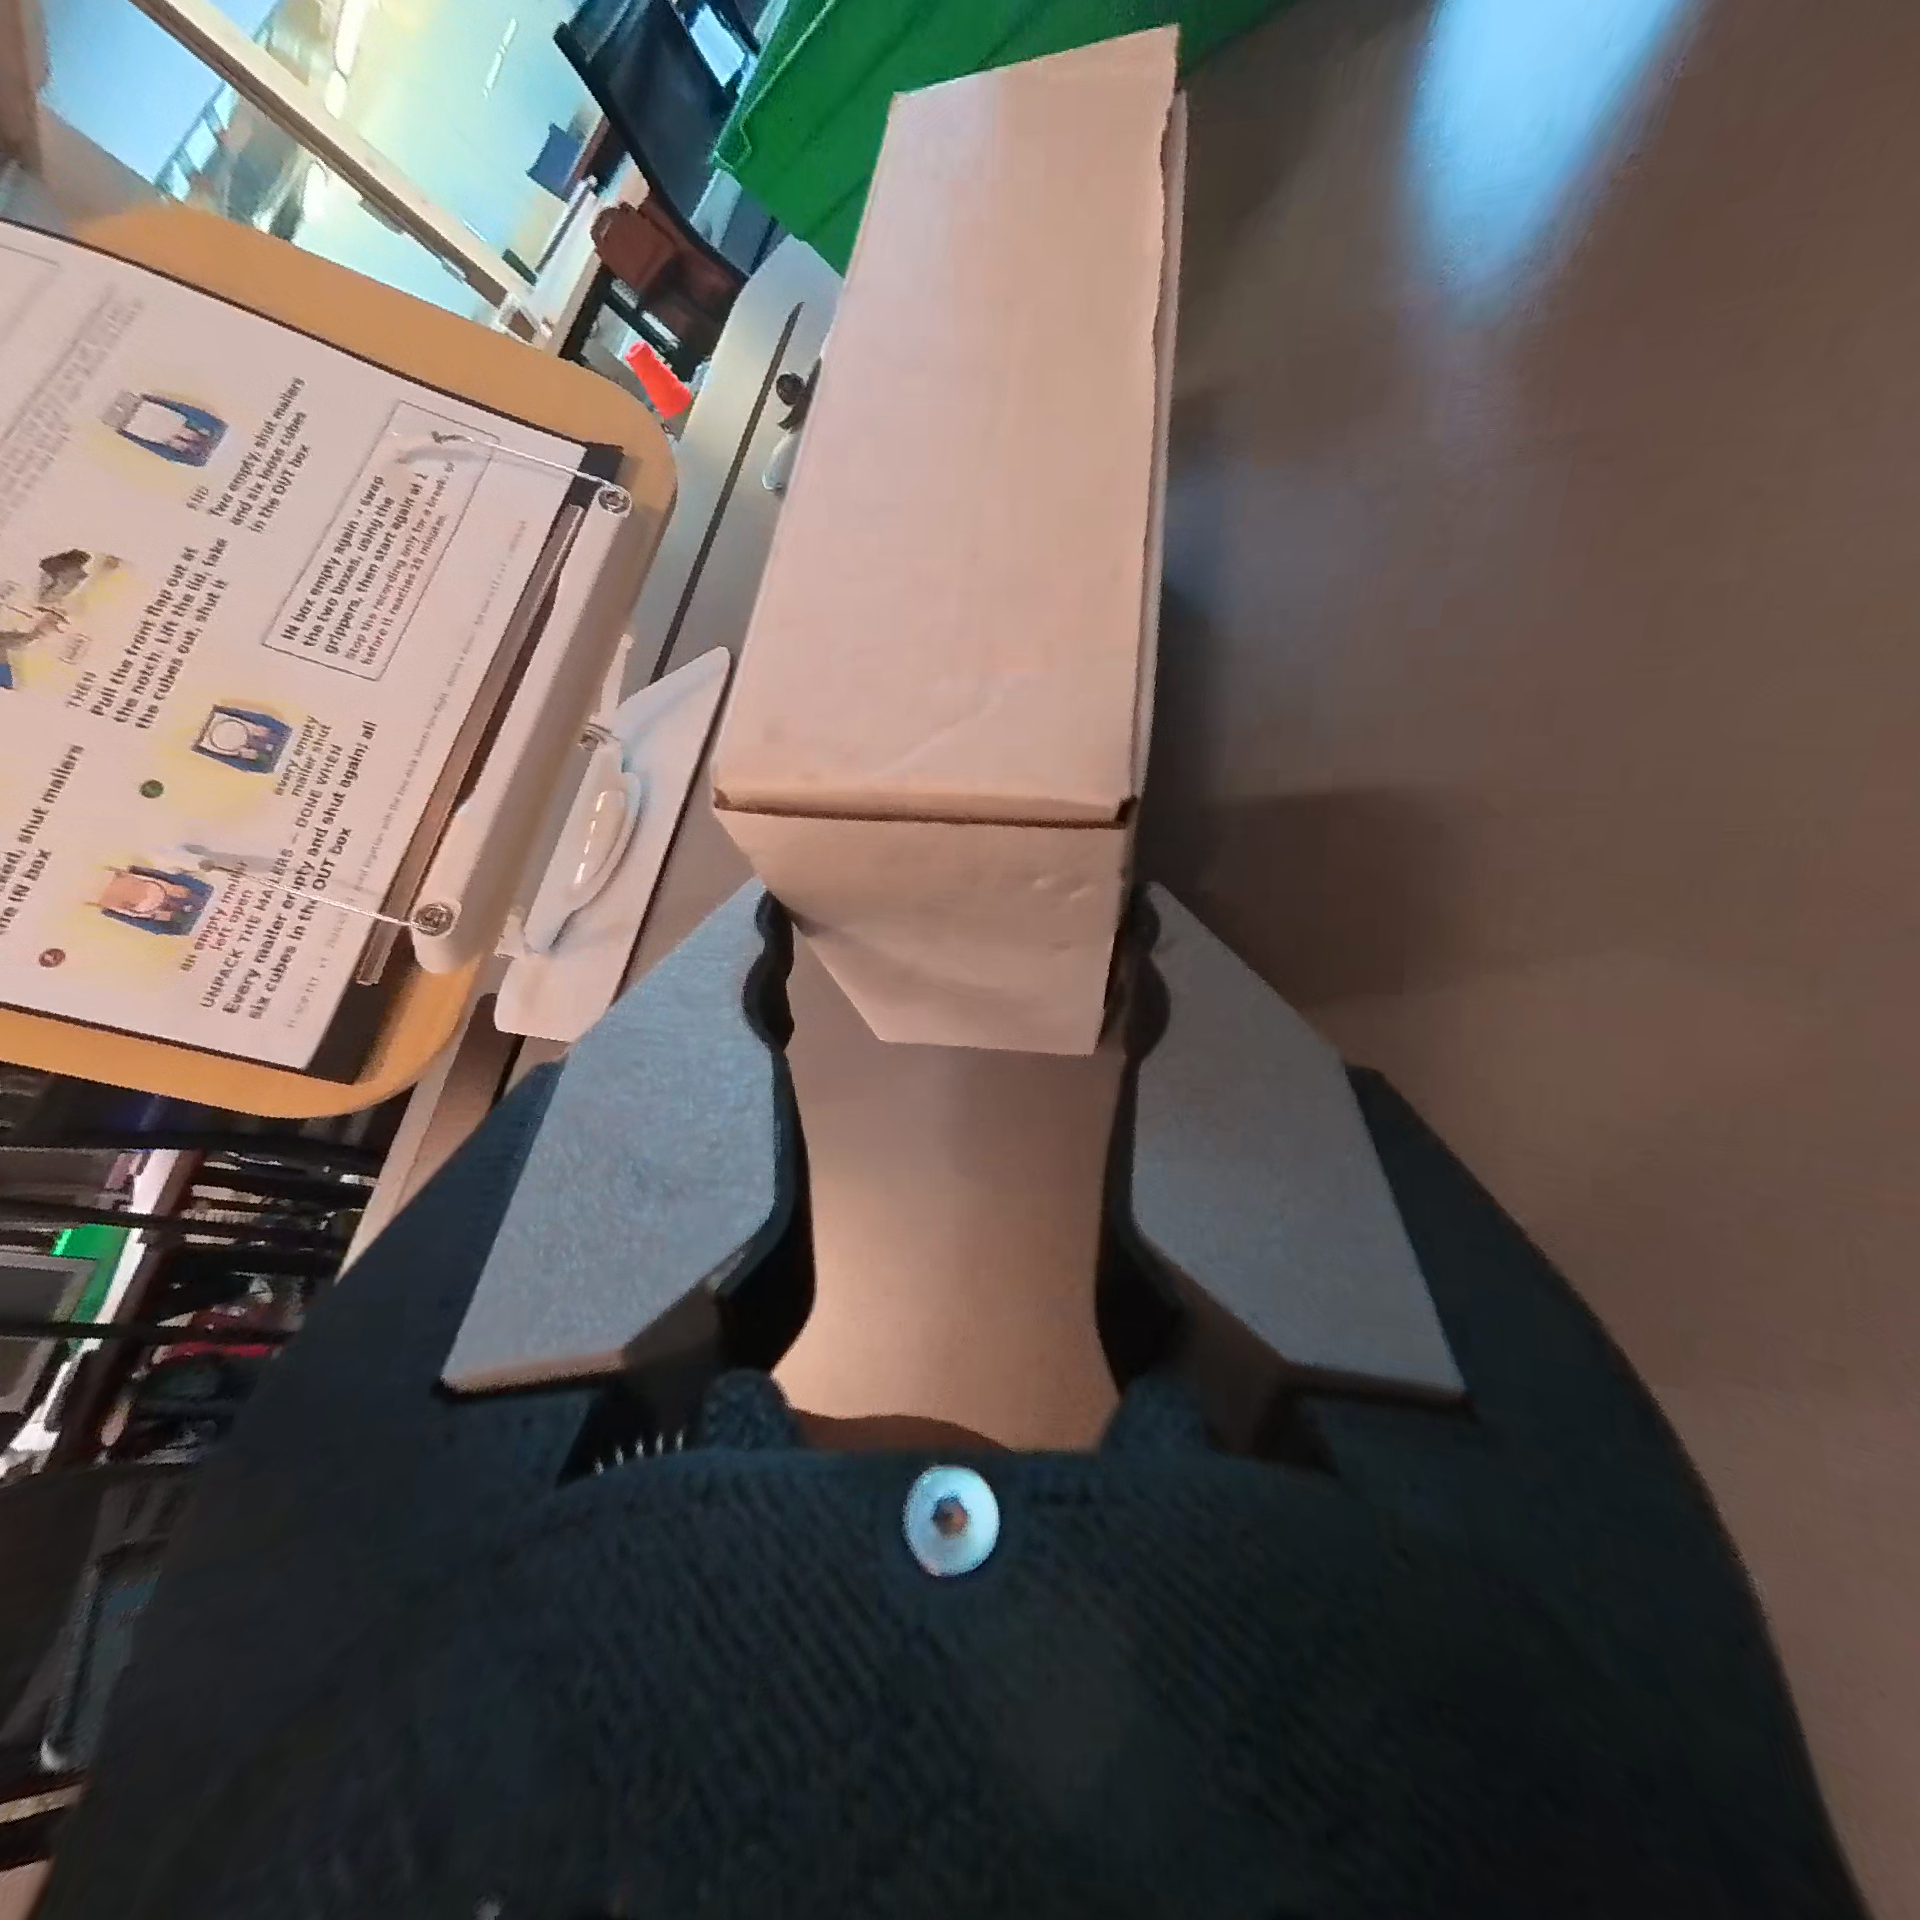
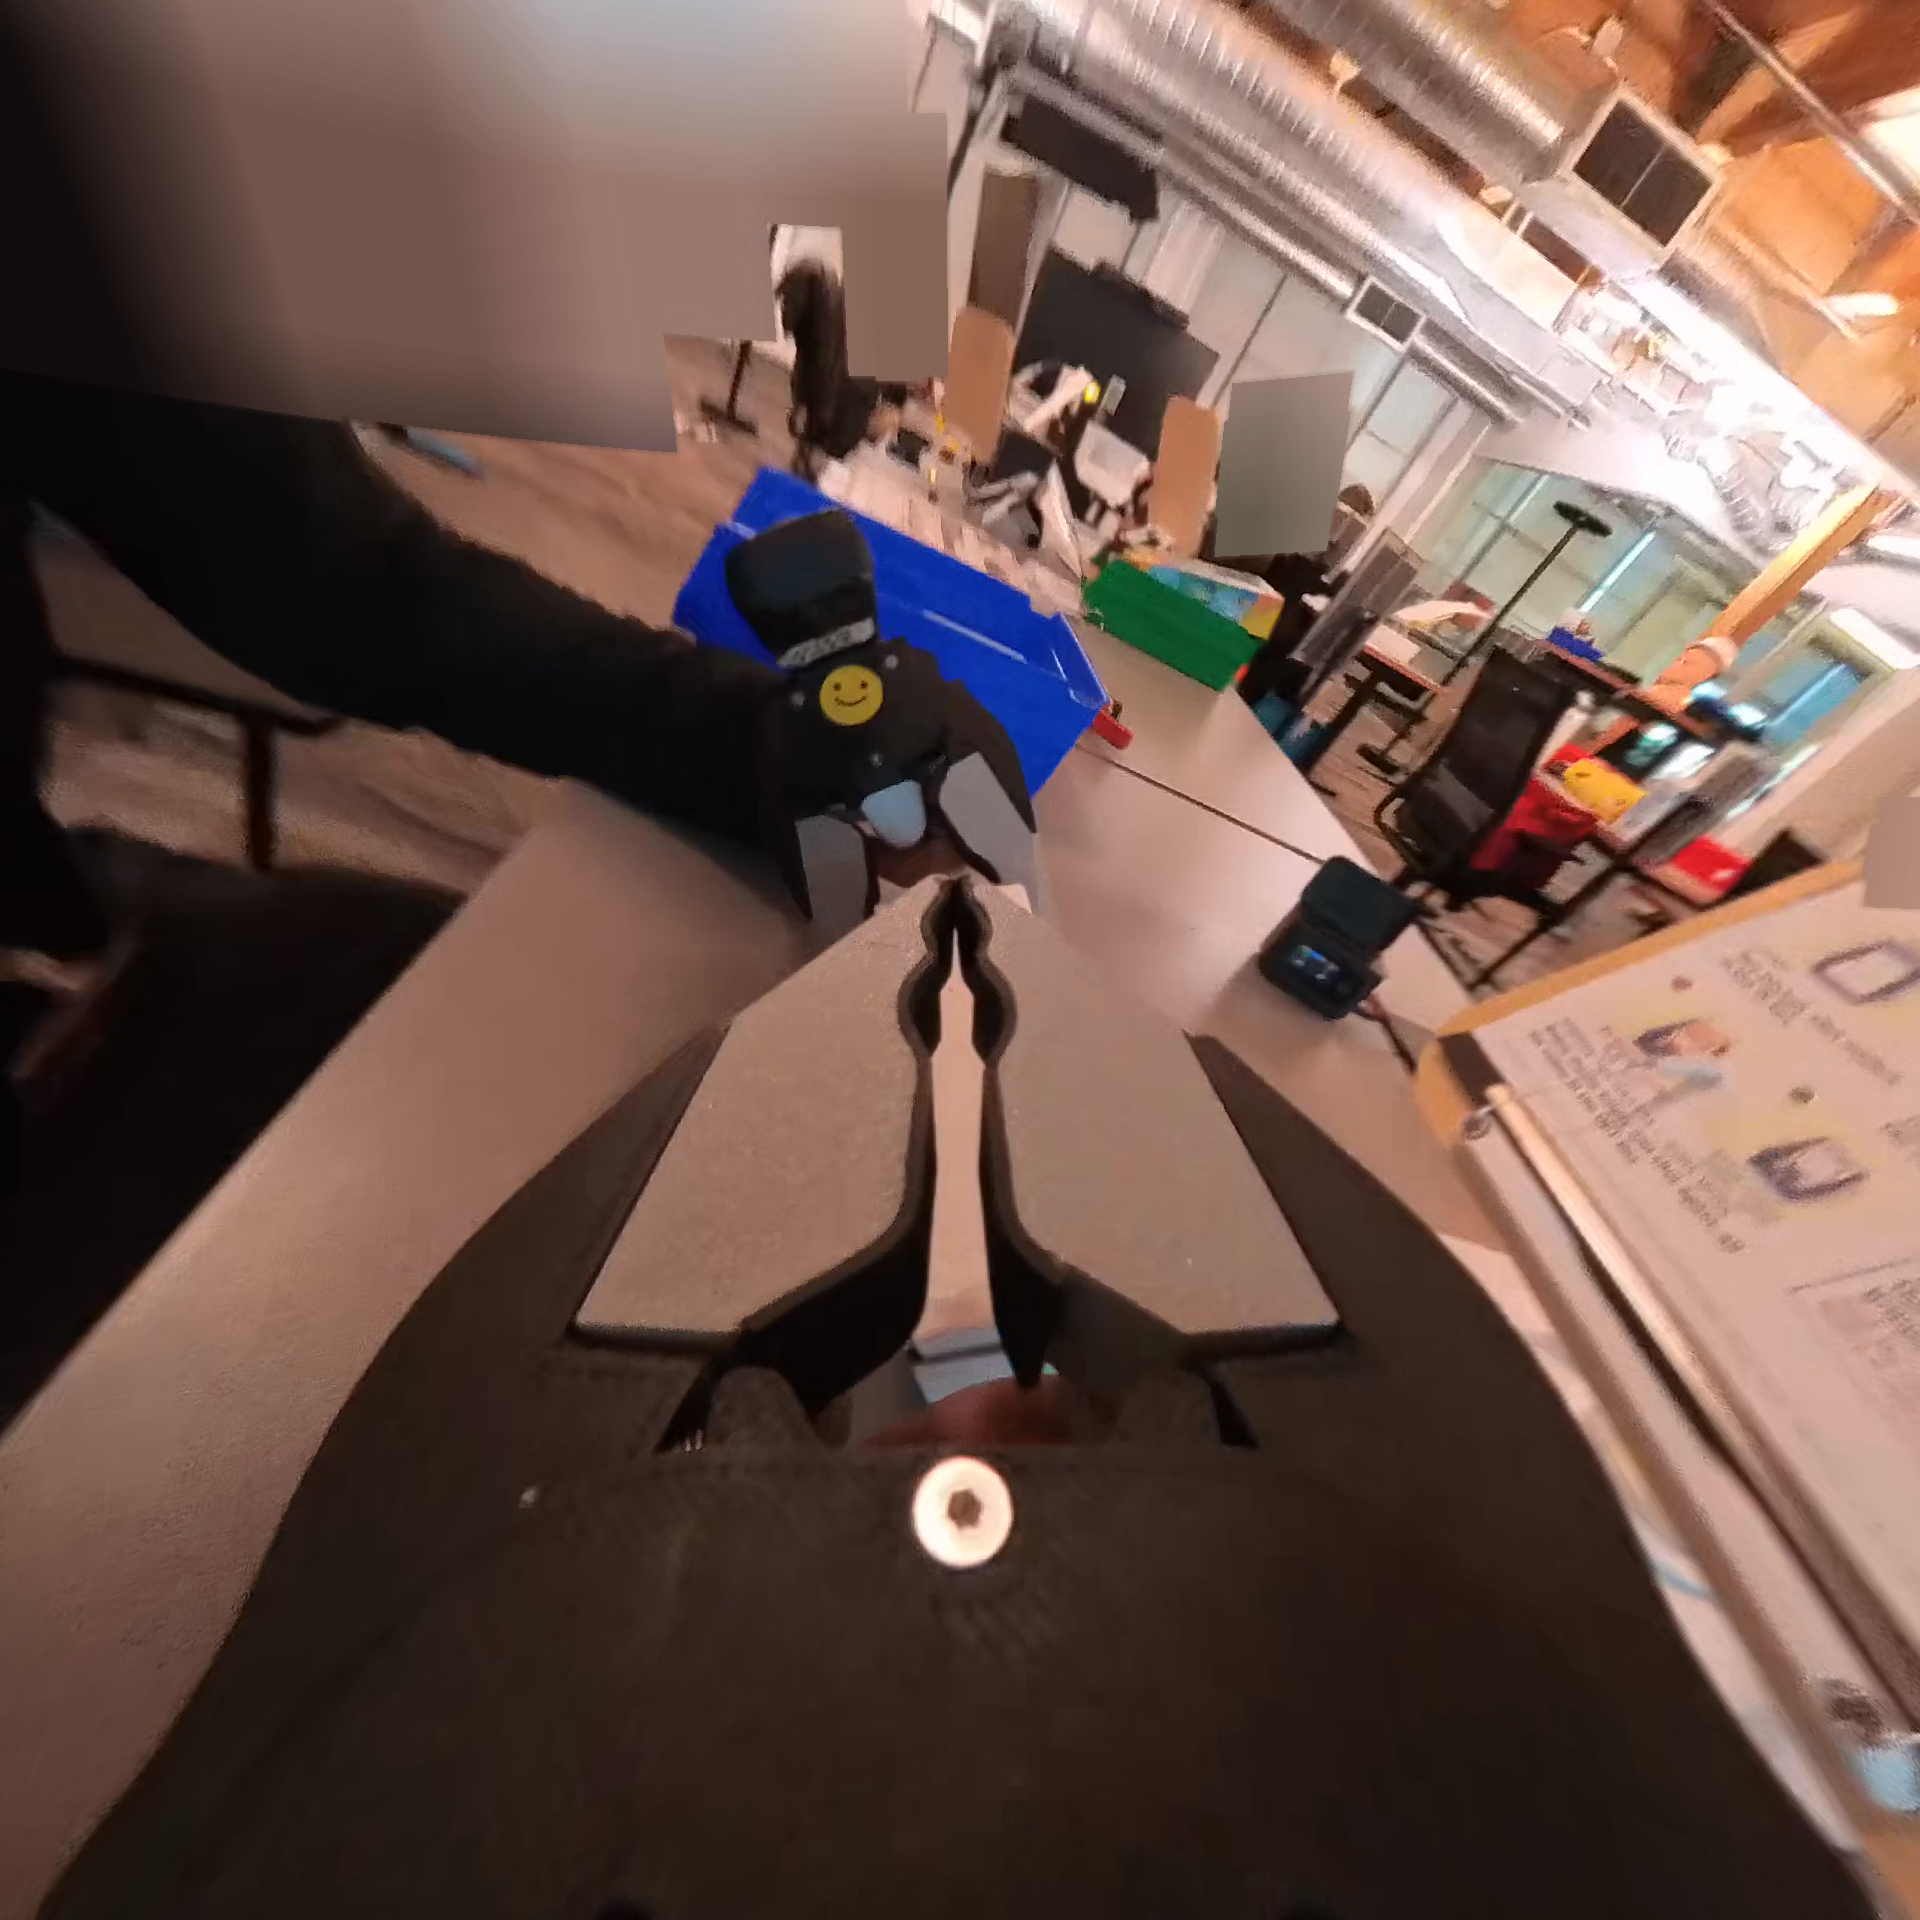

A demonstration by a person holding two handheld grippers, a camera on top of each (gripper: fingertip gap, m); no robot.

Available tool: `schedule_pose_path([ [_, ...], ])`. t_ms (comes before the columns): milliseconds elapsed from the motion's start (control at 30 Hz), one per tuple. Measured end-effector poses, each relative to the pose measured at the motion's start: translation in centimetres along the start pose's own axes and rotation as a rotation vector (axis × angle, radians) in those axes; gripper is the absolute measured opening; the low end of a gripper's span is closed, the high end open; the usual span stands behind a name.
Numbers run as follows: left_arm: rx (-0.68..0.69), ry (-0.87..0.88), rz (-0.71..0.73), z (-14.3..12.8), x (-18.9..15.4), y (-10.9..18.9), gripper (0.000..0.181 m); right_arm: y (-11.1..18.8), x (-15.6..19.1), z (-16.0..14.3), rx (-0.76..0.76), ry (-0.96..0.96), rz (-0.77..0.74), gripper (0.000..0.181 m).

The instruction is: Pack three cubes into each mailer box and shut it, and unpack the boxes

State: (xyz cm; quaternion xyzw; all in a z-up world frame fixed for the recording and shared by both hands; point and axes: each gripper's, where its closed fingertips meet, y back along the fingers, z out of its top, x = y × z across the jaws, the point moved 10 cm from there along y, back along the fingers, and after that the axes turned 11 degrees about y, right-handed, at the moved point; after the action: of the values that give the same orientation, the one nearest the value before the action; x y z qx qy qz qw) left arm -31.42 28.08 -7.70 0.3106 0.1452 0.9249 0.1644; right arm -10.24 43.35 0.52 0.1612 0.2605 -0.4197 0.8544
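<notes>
Cardboard mailer box (image 1: 966, 540), shut, is clamped at one end between the left gripper (image 1: 951, 966) fingers, off the tabletop (image 2: 1174, 821). Right gripper (image 2: 958, 925) tips are pressed together on nothing. Blue bin (image 2: 935, 623) and green bin (image 2: 1164, 623) sit toward the tabletop's far edge, contents hidden.

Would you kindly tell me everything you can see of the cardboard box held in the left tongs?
The box is plain brown cardboard, long and flat, with light creases on its broad face. It looks shut: its seams lie closed and nothing inside shows. It is held up off the table, stretching away from the camera toward a green bin. The left tongs clamp its near end, a finger on each side. The right wrist view shows no clear part of it, so its far end cannot be judged.
</notes>
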Motion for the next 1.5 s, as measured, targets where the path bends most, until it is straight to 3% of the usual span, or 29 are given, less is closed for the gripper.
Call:
schedule_pose_path([
  [100, 0.002, 0.024, -0.009, 0.0, 0.1, 0.0, 0.064, -2.3, 1.3, 0.2, 0.118, 0.131, 0.014, 0.000],
  [200, -0.001, 0.037, -0.015, 0.0, 0.2, 0.0, 0.064, -3.6, 1.9, -2.7, 0.391, 0.212, 0.040, 0.000],
  [233, 0.000, 0.045, -0.014, 0.0, 0.2, -0.1, 0.063, -3.8, 2.1, -2.9, 0.405, 0.246, 0.035, 0.000],
  [367, -0.004, 0.038, -0.017, 0.0, 0.2, 0.0, 0.063, -3.0, 1.7, -1.8, 0.251, 0.136, 0.063, 0.000],
  [467, 0.002, 0.035, -0.002, -0.1, 0.3, 0.0, 0.063, -2.8, 1.6, -3.9, 0.418, 0.156, 0.062, 0.000],
  [633, 0.001, 0.029, -0.004, -0.2, 0.3, 0.1, 0.063, -1.9, 0.5, -2.4, 0.203, 0.065, -0.036, 0.000],
  [700, 0.001, 0.027, -0.003, -0.2, 0.2, 0.0, 0.063, -1.6, 0.0, -2.2, 0.177, 0.040, -0.117, 0.030],
  [767, -0.001, 0.028, -0.003, -0.2, 0.2, 0.0, 0.063, -1.9, -0.6, -2.7, 0.249, 0.052, -0.228, 0.088],
  [833, -0.005, 0.029, -0.002, -0.2, 0.2, 0.0, 0.063, -2.9, -0.5, -3.4, 0.371, 0.081, -0.244, 0.116],
  [867, -0.008, 0.030, -0.002, -0.2, 0.2, 0.0, 0.063, -3.4, -0.2, -3.8, 0.425, 0.108, -0.233, 0.120],
  [1033, -0.015, 0.017, -0.005, -0.2, 0.1, 0.0, 0.063, -5.0, 0.9, -6.0, 0.658, 0.295, -0.198, 0.121],
  [1100, -0.020, -0.003, -0.005, -0.2, 0.0, 0.0, 0.063, -5.1, 1.1, -6.8, 0.728, 0.367, -0.199, 0.110],
  [1167, -0.021, -0.026, 0.002, -0.3, -0.1, 0.0, 0.063, -5.2, 1.6, -7.0, 0.729, 0.414, -0.148, 0.083],
  [1500, 0.005, -0.056, 0.035, -0.4, 0.0, 0.0, 0.063, -6.2, 2.0, -6.7, 0.803, 0.500, -0.111, 0.078],
])
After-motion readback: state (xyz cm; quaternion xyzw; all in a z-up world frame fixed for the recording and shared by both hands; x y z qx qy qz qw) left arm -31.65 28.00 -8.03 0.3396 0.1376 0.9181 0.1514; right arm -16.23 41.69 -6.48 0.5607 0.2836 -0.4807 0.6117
